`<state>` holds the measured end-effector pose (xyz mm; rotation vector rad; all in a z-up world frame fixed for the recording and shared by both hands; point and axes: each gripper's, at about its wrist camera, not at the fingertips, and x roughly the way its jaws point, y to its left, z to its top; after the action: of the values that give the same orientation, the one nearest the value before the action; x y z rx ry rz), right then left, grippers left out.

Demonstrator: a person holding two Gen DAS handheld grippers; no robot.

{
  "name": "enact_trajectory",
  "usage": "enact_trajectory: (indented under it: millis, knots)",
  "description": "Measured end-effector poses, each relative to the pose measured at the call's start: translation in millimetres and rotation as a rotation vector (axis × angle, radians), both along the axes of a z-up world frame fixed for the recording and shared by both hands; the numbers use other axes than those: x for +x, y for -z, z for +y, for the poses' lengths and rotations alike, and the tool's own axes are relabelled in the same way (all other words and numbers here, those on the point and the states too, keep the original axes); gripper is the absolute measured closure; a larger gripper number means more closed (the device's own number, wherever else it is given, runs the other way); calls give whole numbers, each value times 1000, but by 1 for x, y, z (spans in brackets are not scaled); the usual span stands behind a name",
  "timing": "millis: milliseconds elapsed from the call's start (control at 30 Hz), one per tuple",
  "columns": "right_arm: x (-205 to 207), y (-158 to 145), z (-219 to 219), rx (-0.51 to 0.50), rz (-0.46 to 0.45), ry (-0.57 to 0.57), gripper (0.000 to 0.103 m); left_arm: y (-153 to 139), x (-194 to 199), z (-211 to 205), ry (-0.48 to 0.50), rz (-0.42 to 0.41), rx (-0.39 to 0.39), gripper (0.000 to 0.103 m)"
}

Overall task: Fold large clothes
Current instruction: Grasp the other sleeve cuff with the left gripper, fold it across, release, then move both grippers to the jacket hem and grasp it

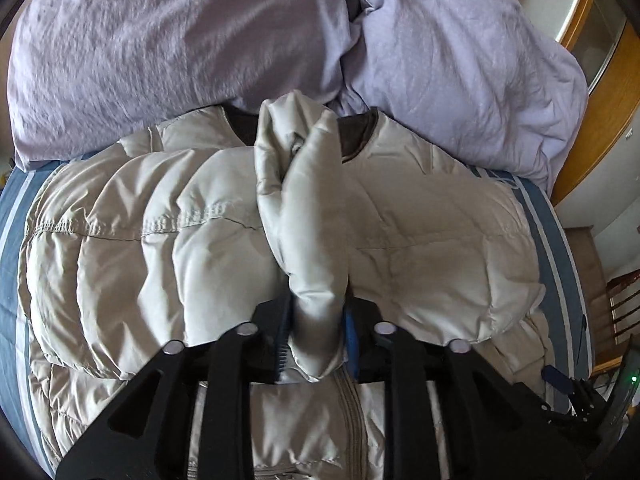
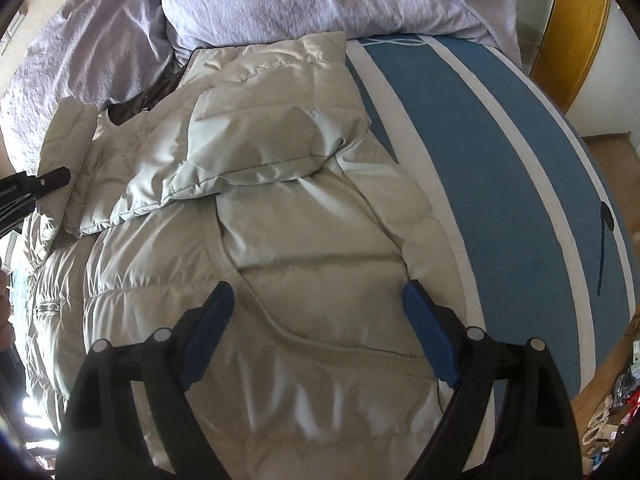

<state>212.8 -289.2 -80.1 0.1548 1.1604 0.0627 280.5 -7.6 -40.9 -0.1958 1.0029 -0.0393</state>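
Bedding fills both views: a blue sheet (image 2: pixel 472 128) with white stripes, and lilac pillows (image 1: pixel 180 40) heaped at 12 o'clock. A pale puffer jacket (image 1: pixel 140 248) is spread front-up over the bed, its dark collar (image 1: pixel 356 124) toward the pillows and its zip running to 6 o'clock.

In the left wrist view, the left gripper (image 1: pixel 316 344) is seen clamped narrow on a sleeve (image 1: pixel 304 200), which is held up off the jacket's chest and points toward 12 o'clock. In the right wrist view, the other sleeve (image 2: pixel 256 136) is seen already laid across the chest, from 1 o'clock toward 9 o'clock. The right gripper (image 2: pixel 320 320) hangs spread wide over the jacket's right flank, holding nothing.

The sleeve-folding step is judged to be in hand. The held sleeve would next need to be carried across and laid flat over the chest, then let go; afterwards the hem could be brought up toward the collar.

Open sheet is left at 3 o'clock in the right view, up to the bed's edge (image 2: pixel 592 184), with floor beyond. At 9 o'clock in the left view, the jacket nearly reaches the sheet's edge, so little room is offered there. The pillows crowd the collar.
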Motion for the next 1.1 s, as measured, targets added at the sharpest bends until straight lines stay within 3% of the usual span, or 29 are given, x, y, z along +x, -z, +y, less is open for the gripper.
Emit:
enact_trajectory:
  millis: [67,133,333,567,700,767,933,1100]
  knots:
    - [2,0,0,1,0,0,16,-4,-3,-2,13,-7,-12,59]
    - [3,0,0,4,-2,-1,16,-10,-5,-3,12,-28,3,30]
    - [5,0,0,11,-8,1,16,-20,-7,12,-37,-70,62,29]
    - [2,2,-1,7,-2,3,16,17,0,31,-114,38,41,29]
    - [-2,3,-2,2,3,-1,16,40,2,13,-94,74,138,29]
    - [-4,2,-1,-2,7,-4,16,45,5,13,-105,80,138,28]
    - [-11,-1,-2,-4,1,-8,14,35,-2,17,-112,68,99,29]
    - [-19,-6,-1,-4,-9,-14,14,13,-41,36,-103,1,84,29]
